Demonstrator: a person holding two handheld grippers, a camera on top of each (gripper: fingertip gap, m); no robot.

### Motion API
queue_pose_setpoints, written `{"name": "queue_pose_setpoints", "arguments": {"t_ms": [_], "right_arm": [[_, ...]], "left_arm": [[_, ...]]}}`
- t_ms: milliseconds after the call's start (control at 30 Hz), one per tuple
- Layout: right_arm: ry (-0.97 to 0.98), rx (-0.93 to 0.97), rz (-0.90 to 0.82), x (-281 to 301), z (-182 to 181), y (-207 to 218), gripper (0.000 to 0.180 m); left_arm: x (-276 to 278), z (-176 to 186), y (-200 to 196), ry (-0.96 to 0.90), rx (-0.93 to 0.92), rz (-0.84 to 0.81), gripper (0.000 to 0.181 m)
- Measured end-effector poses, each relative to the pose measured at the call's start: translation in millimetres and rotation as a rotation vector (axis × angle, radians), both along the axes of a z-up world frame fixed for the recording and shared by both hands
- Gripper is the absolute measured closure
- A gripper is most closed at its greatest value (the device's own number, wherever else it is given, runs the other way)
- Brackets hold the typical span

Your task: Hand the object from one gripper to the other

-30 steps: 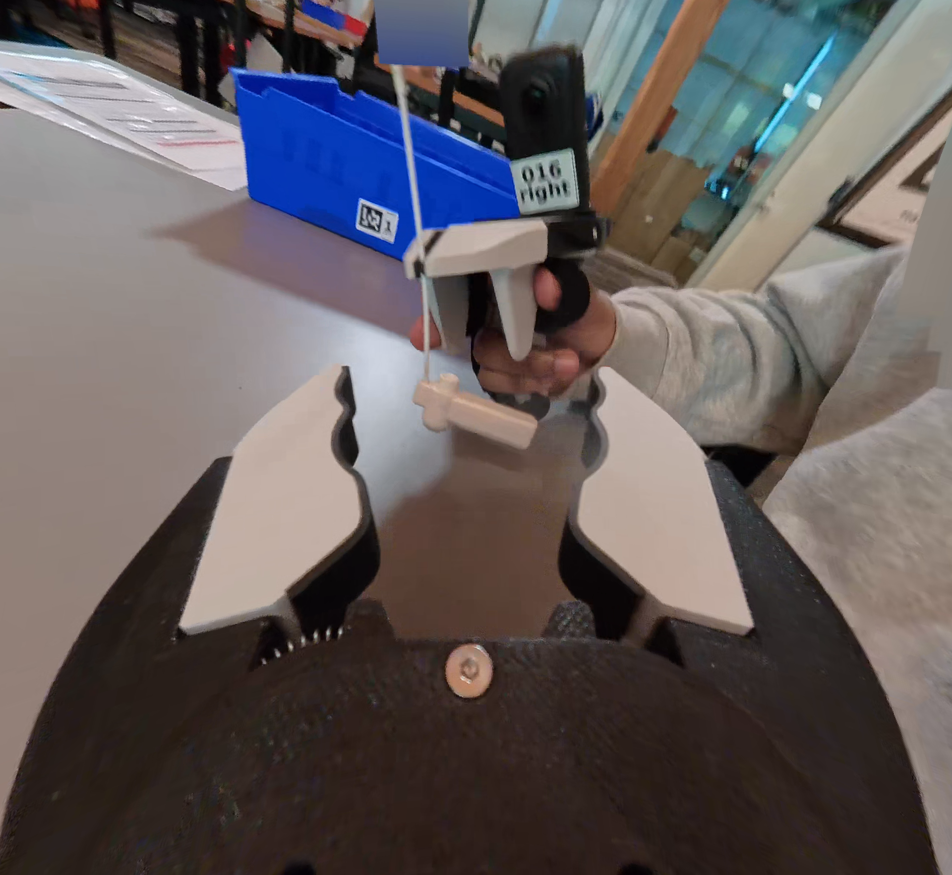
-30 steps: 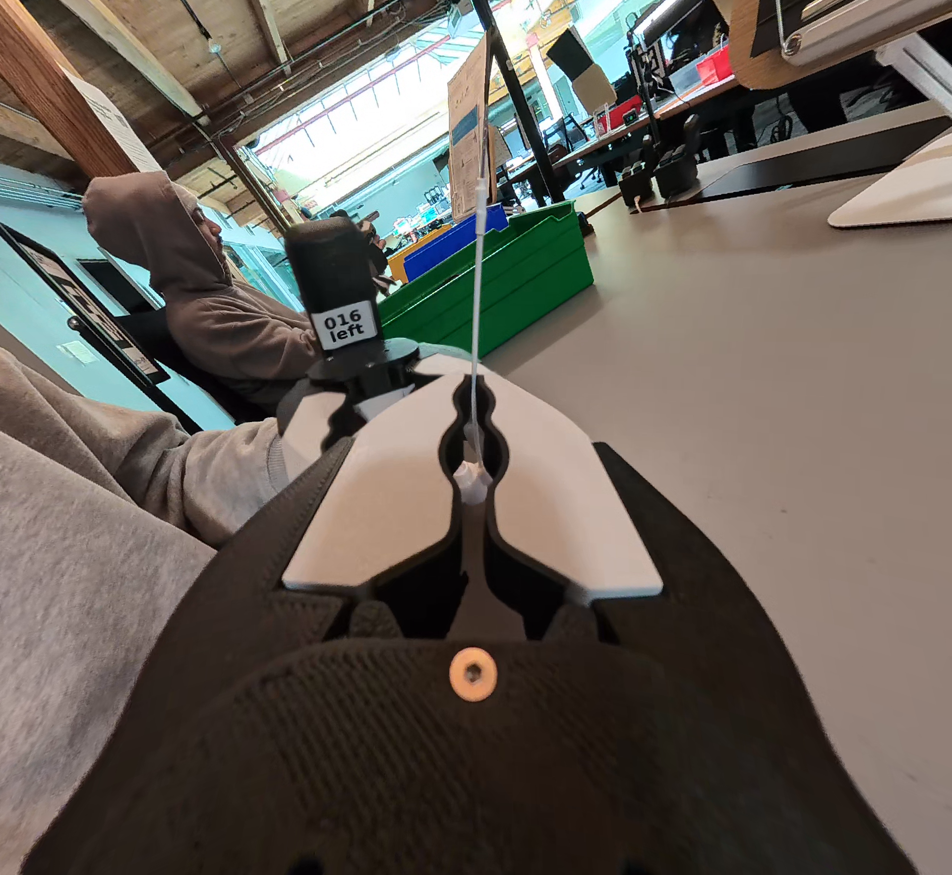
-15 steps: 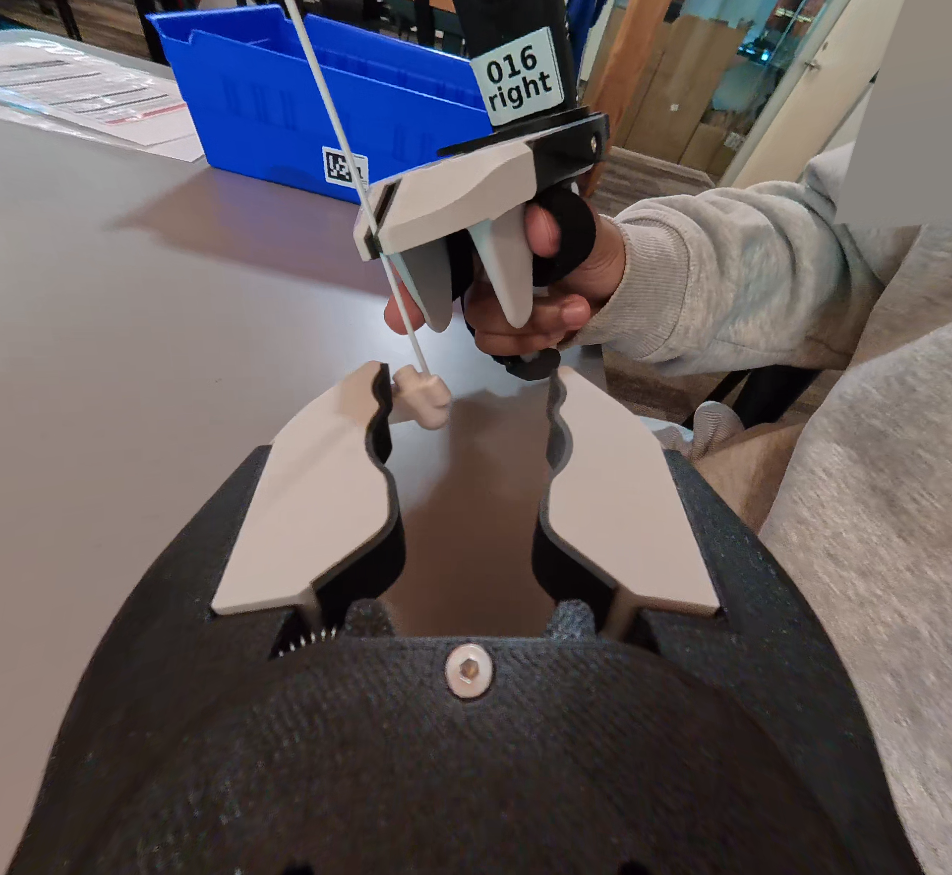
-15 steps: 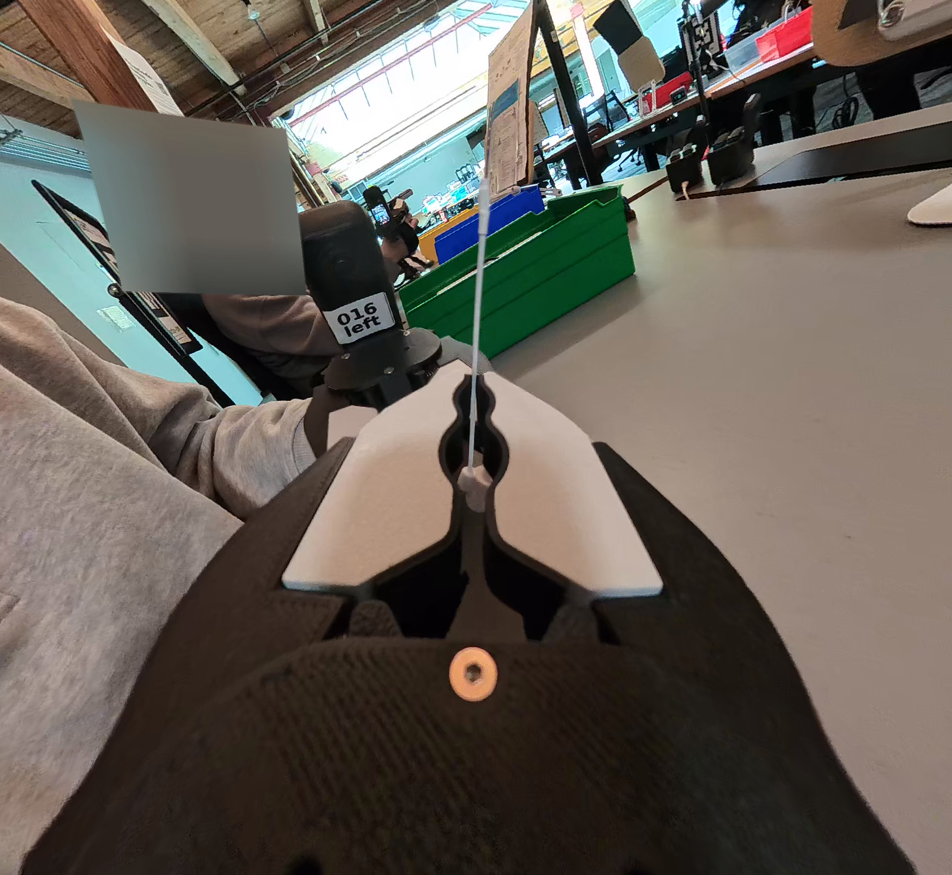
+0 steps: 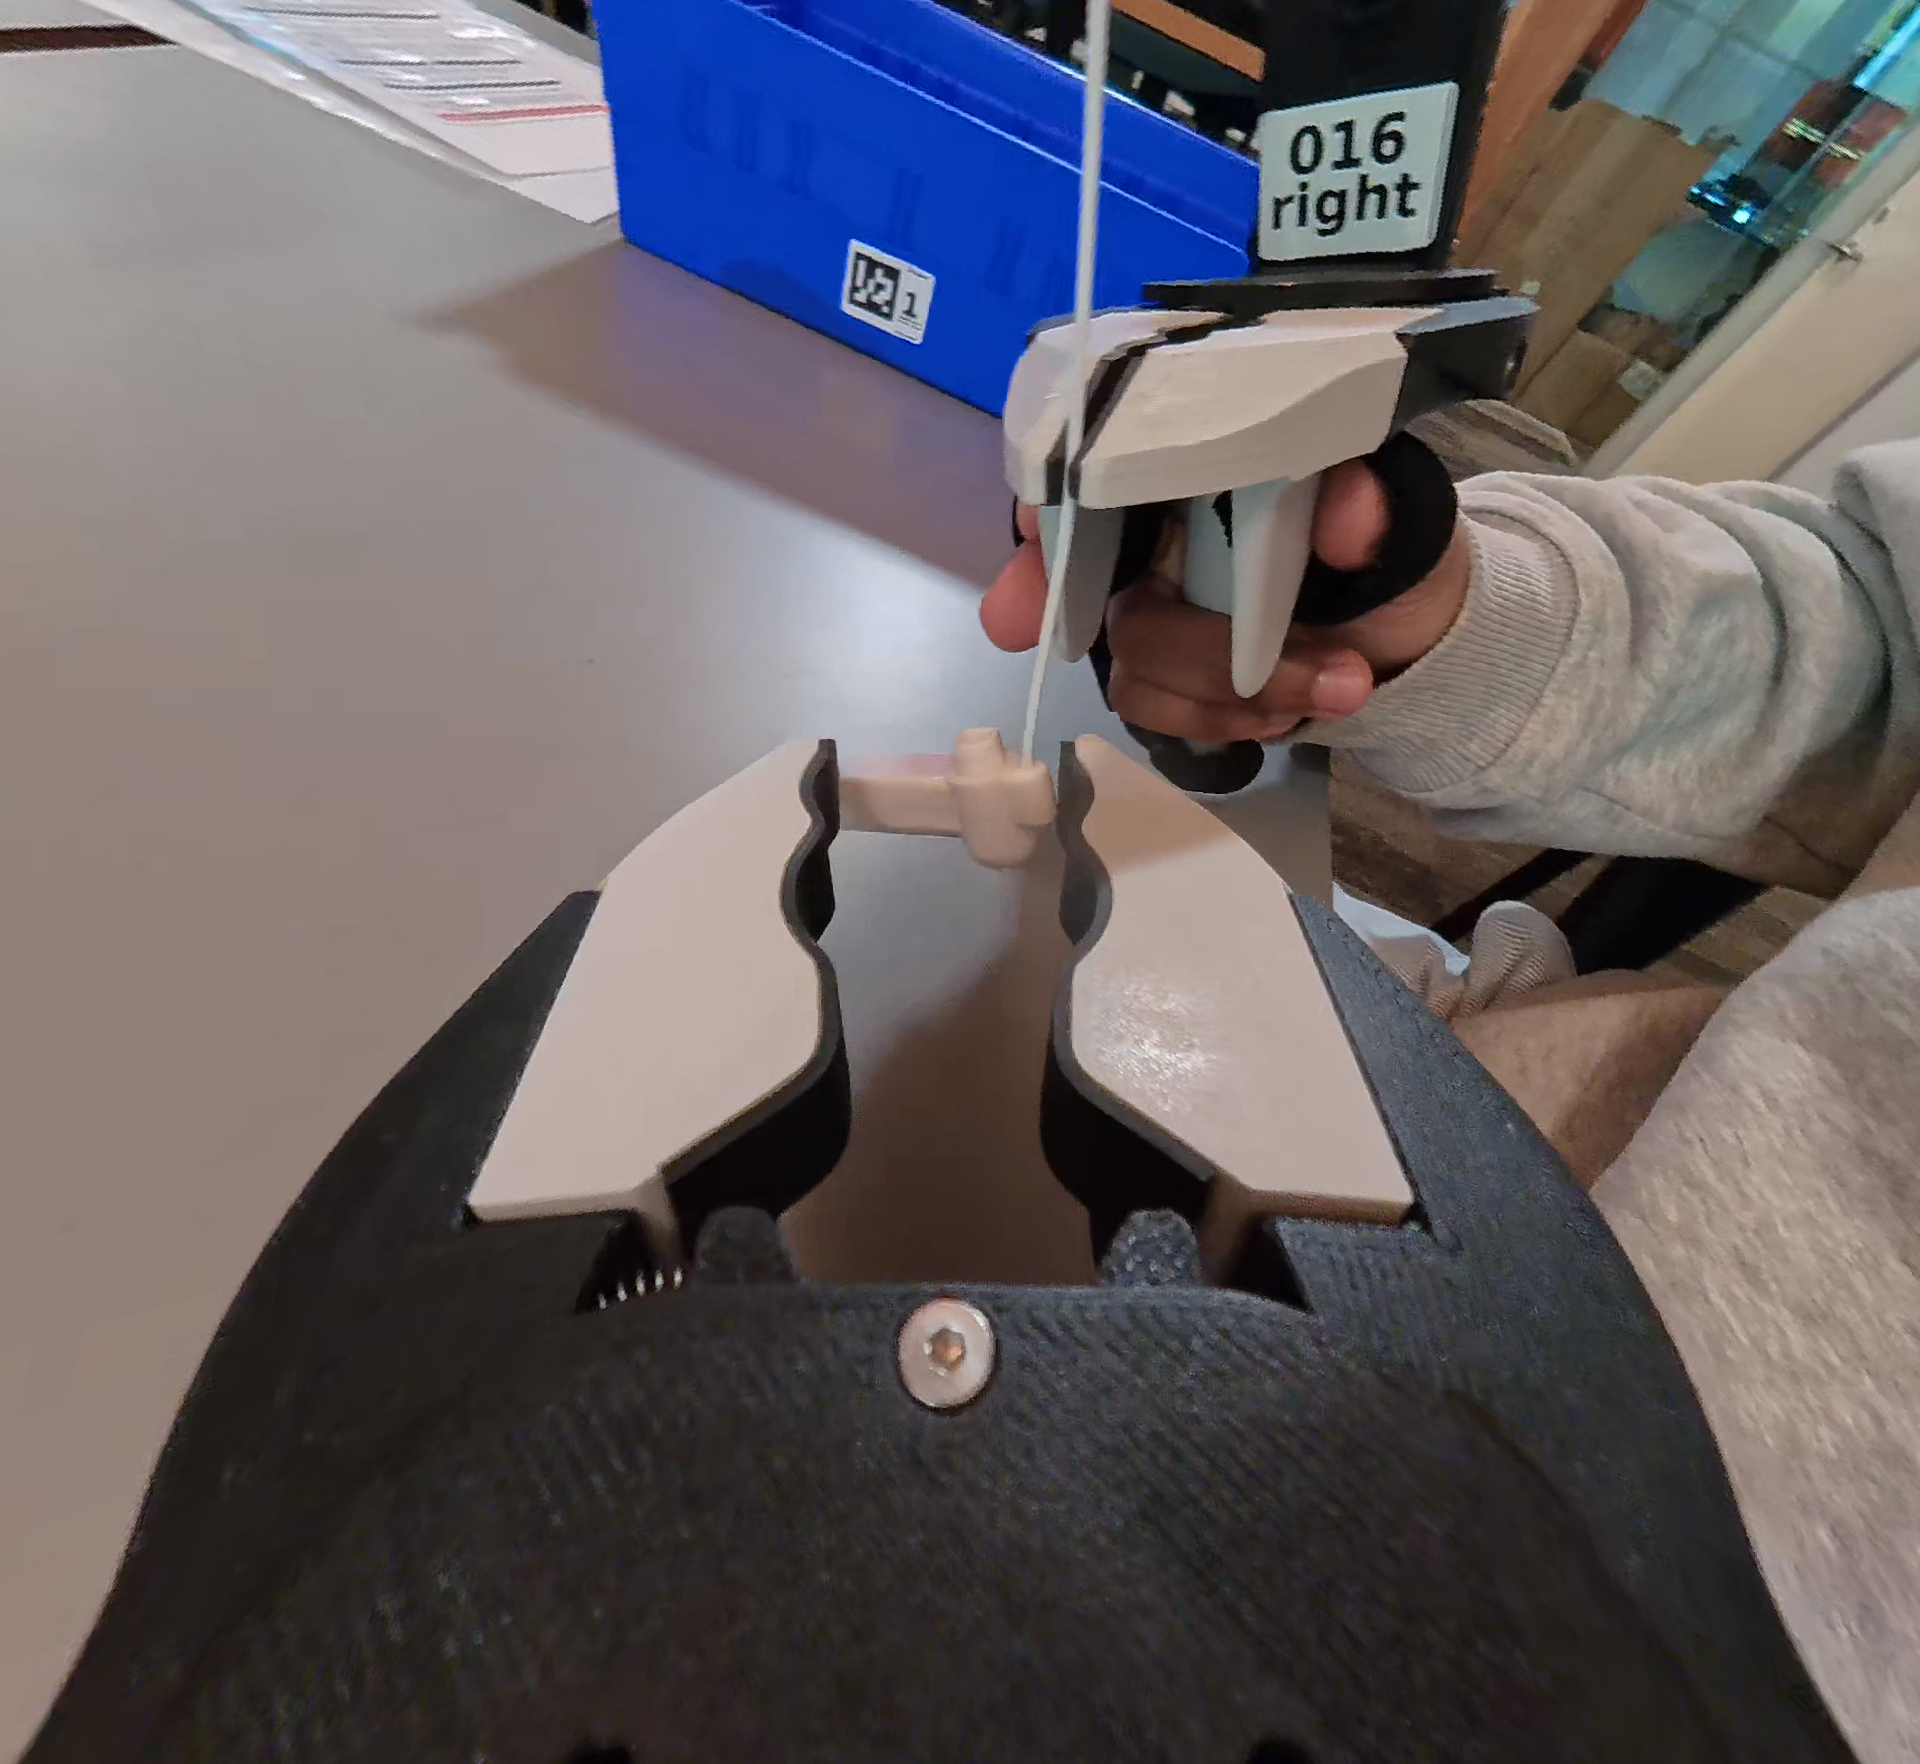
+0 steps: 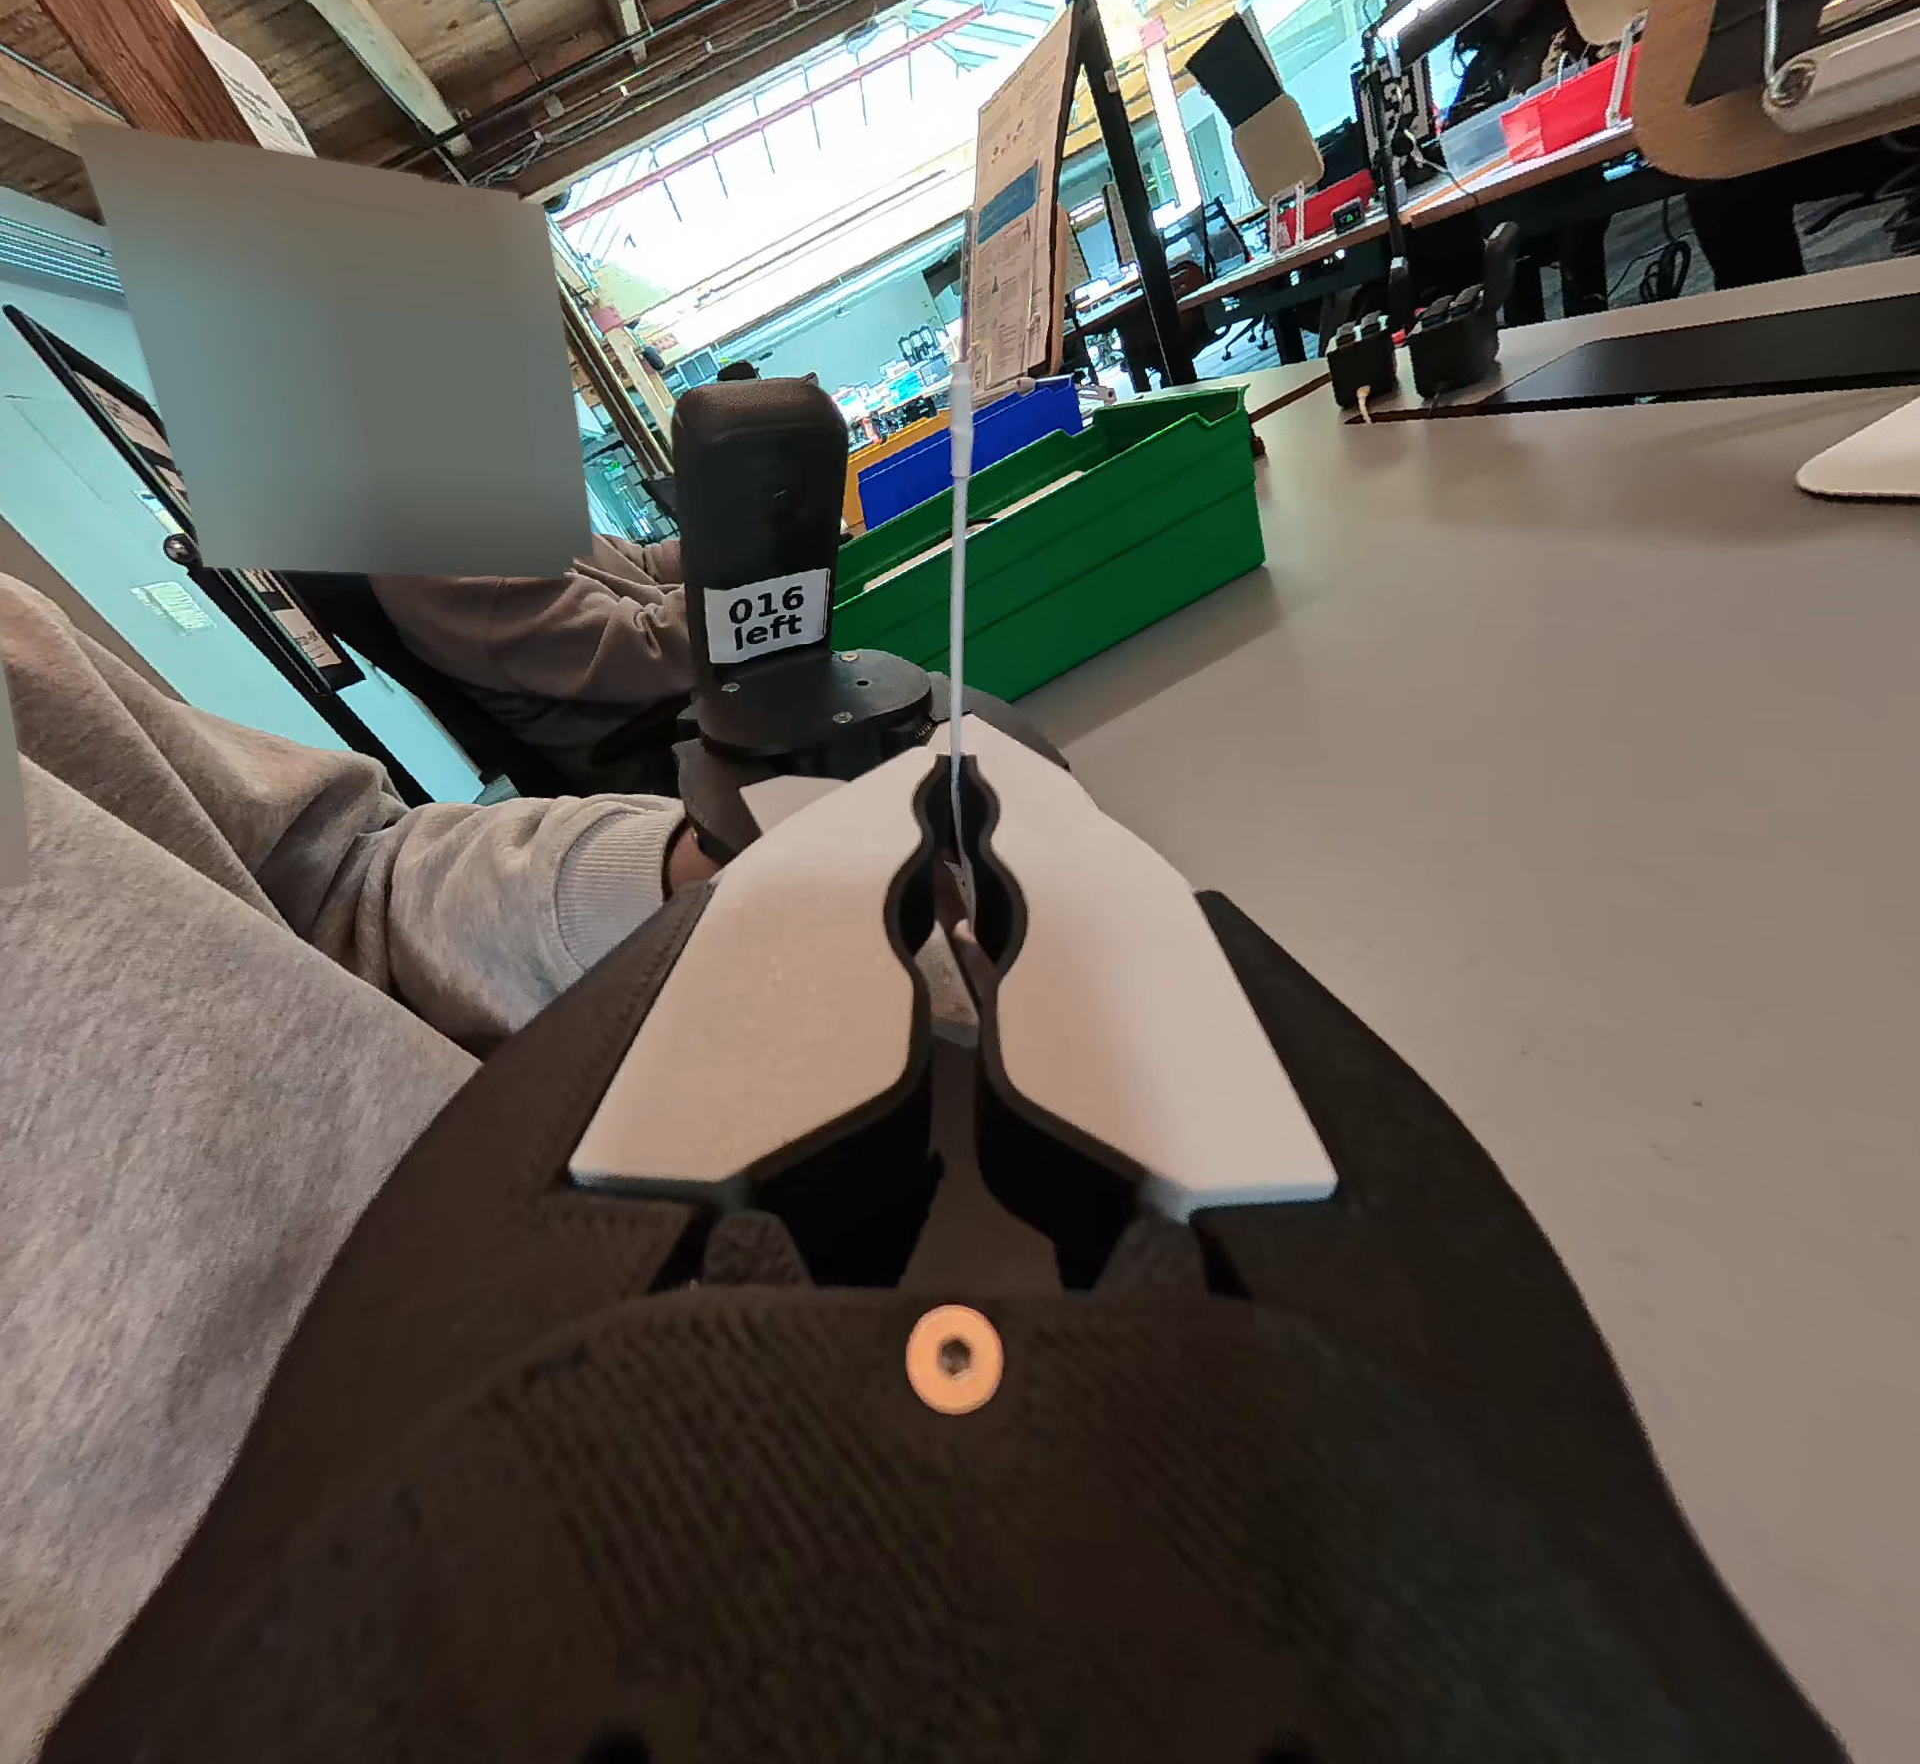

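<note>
A thin white cable (image 5: pixel 1086 156) is pinched between the pressed-together fingers of the right gripper (image 5: pixel 1060 426) and hangs down, its cream plug (image 5: pixel 982 805) lying in the gap at the fingertips of the left gripper (image 5: pixel 940 779), whose jaws are spread; contact with the tips cannot be told. The plug is seen only in the left wrist view, along with a blue bin (image 5: pixel 883 145) on the grey table (image 5: pixel 312 571). In the right wrist view the cable (image 6: pixel 961 571) is shown rising from the closed right gripper (image 6: pixel 958 779), with a green bin (image 6: pixel 1091 540) behind.
</note>
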State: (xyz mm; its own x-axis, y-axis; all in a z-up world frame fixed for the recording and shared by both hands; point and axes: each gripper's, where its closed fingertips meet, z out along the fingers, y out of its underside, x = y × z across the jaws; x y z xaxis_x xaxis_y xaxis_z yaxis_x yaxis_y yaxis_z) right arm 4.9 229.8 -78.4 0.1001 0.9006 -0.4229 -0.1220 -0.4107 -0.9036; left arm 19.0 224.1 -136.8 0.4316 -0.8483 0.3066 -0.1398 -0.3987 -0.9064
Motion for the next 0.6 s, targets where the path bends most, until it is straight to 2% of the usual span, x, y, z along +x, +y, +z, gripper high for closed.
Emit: {"name": "queue_pose_setpoints", "arguments": {"t_ms": [200,400,600], "right_arm": [[-0.014,0.014,-0.014,0.0,-1.9,1.2,0.178],[-0.001,0.026,0.006,-1.7,0.5,-3.6,0.178],[0.008,0.023,0.002,-0.2,1.9,-2.7,0.178]], "left_arm": [[-4.4,-3.3,5.0,0.022,-0.011,0.035,0.140],[-0.1,-0.5,-2.7,0.013,0.012,-0.025,0.141],[-2.4,0.7,1.8,0.005,0.018,0.012,0.135]]}}
